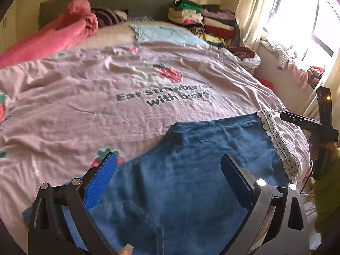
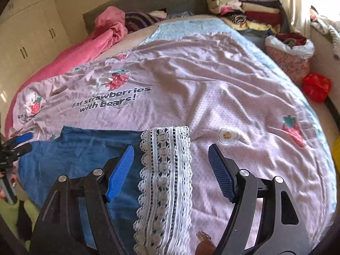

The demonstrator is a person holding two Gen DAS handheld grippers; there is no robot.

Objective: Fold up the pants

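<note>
Left wrist view: blue denim pants (image 1: 191, 182) lie flat on the pink bedspread (image 1: 85, 106), at the near edge of the bed. Fabric is soft-looking, lightly creased, with a stitched seam running down near the bottom of the frame. White lace trim (image 1: 278, 142) with scalloped edges and dark dotted rows borders the pants' right end. Left gripper (image 1: 169, 170) hovers over the denim, jaws spread wide, gripping nothing; ribbed blue pads (image 1: 99, 182) face inward.

Right wrist view: right gripper (image 2: 171, 167) sits above the lace trim (image 2: 165, 180), jaws likewise released, the lace band running between the fingers without visible contact. Left finger is over denim (image 2: 85, 155), right finger over bedspread (image 2: 233, 97). Bedspread is wrinkled, printed with strawberries and "Eat strawberries with bears!". Folded clothes stack (image 2: 250, 10) at the far corner.
</note>
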